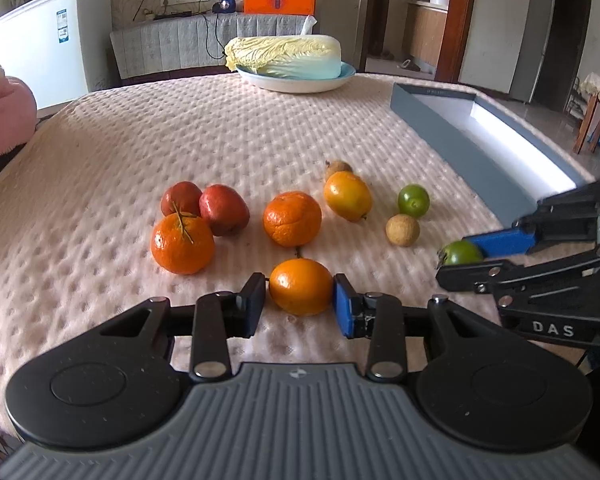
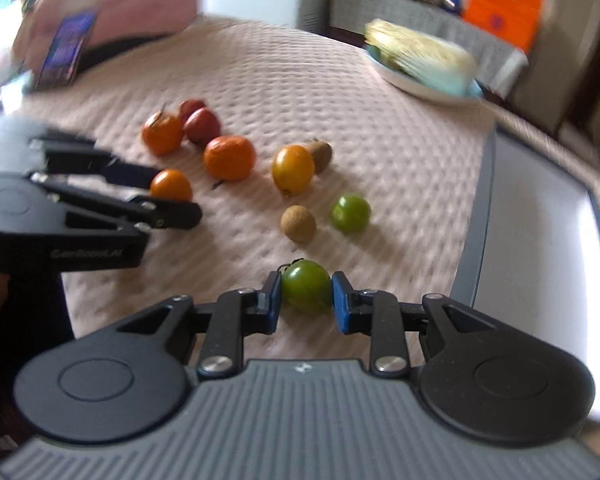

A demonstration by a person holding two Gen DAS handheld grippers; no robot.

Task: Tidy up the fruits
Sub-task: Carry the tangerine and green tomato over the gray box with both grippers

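**Two fruits gripped, the tray waits at the right**

All places here are given from the gray tray [image 1: 452, 120], which stands at the right edge of the padded table cover [image 1: 180, 128].

Farthest from the tray, at the left, lie two red fruits [image 1: 204, 206] touching each other, with a stemmed orange [image 1: 183, 243] just in front of them. Nearer to the tray comes a wrinkled orange [image 1: 292, 219], and in front of it the left tongs [image 1: 300, 298] are closed only as far as a small smooth orange [image 1: 301, 287] allows; both pads touch its sides. Nearer again lie a yellow fruit [image 1: 347, 196], a brown fruit [image 1: 338, 166] just behind it, a pale round fruit [image 1: 403, 230] and a green fruit [image 1: 413, 200]. Closest to the tray, the right tongs [image 2: 306, 298] hold a dark green fruit [image 2: 307, 286] with a small stem, the pads pressing on both sides.

Both fruits seem to rest on the cover or only just above it; I cannot tell which. To do this step well, I think each hand should lift straight up first, so the neighbours are not pushed, and keep the pressure steady, because round smooth fruits can slip out. The tray looks empty, so the green fruit can go in first, to the far end, and leave room for the orange.
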